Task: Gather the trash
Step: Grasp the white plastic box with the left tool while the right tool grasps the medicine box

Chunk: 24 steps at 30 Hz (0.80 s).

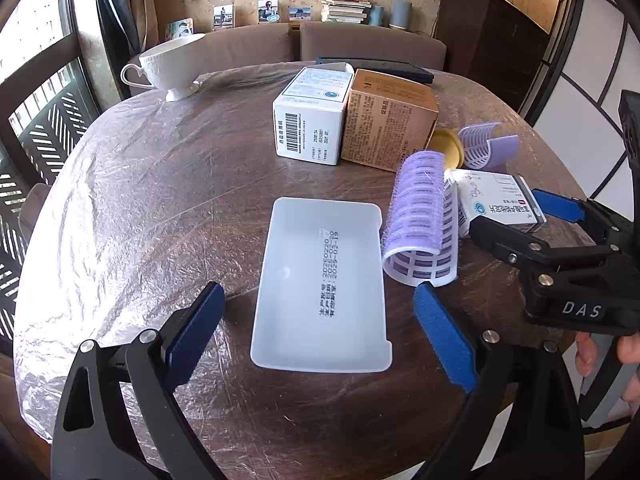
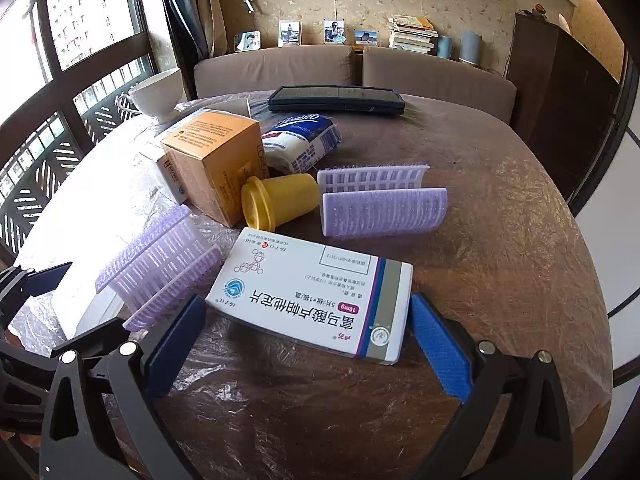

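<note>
Two grippers work over a round table (image 1: 132, 184) covered in clear plastic film. The left gripper (image 1: 318, 330) is spread wide, its blue pads on either side of a white tray (image 1: 320, 284) that lies flat at the centre of the left wrist view; neither pad touches it. The right gripper (image 2: 308, 334) is also wide open, straddling the near end of a pill box (image 2: 316, 300) in the lower middle of the right wrist view, with a small gap on each side. Just left of the pill box lies a purple roller (image 2: 160, 268); above it sit a yellow cup (image 2: 276, 200) on its side and a second roller (image 2: 380, 204). An orange box (image 2: 216, 160) and a white box (image 1: 312, 120) stand side by side, touching. A teacup (image 1: 168, 66) stands at the upper left of the left wrist view.
</note>
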Each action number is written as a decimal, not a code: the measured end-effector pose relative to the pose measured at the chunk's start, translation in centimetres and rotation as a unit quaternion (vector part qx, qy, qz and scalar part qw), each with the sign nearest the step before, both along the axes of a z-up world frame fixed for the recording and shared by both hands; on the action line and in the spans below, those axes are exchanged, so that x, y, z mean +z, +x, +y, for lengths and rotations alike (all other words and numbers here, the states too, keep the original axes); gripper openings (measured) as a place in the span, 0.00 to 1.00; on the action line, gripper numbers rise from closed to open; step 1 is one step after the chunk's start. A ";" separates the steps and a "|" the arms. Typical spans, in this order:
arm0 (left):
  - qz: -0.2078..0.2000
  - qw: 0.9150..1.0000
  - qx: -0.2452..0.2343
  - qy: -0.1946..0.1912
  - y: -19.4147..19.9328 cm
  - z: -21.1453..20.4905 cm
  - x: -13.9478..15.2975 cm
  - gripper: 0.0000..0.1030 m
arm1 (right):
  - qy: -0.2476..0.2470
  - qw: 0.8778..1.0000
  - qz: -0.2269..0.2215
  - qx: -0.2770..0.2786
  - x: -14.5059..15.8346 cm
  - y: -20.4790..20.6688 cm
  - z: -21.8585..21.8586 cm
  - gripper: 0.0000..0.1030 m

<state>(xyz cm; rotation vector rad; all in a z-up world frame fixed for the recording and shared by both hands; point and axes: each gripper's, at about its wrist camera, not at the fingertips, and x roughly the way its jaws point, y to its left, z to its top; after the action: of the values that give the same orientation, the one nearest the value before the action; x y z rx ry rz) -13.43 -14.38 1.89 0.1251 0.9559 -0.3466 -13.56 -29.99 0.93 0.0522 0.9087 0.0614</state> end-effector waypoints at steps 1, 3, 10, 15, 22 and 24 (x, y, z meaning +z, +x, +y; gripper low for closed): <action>0.002 1.000 -0.001 -0.004 0.1 0.1 0.1 0.94 | 0.005 1.000 -0.005 0.002 0.2 -0.2 0.0 0.96; 0.001 1.000 -0.002 -0.008 0.1 0.0 0.2 0.94 | -0.008 1.000 -0.005 -0.002 0.3 -0.1 0.1 0.96; -0.008 1.000 -0.006 0.021 0.2 -0.5 -0.1 0.94 | -0.030 0.999 0.008 -0.023 -0.2 0.7 0.8 0.96; -0.011 1.000 -0.008 0.024 0.4 -0.6 0.1 0.94 | -0.040 0.999 0.007 -0.023 -0.3 1.1 1.2 0.96; -0.006 1.000 -0.004 0.014 0.7 -0.1 0.1 0.94 | -0.029 0.999 0.008 -0.028 -0.2 1.7 0.9 0.96; -0.005 1.000 -0.003 0.014 0.7 -0.1 0.0 0.94 | -0.046 0.999 0.004 -0.028 -0.1 1.9 1.1 0.96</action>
<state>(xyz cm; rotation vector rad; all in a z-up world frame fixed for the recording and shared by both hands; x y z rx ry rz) -12.71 -14.43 1.93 0.1549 0.9507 -0.3378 -11.68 -28.88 0.80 -0.0080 0.9162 -0.0321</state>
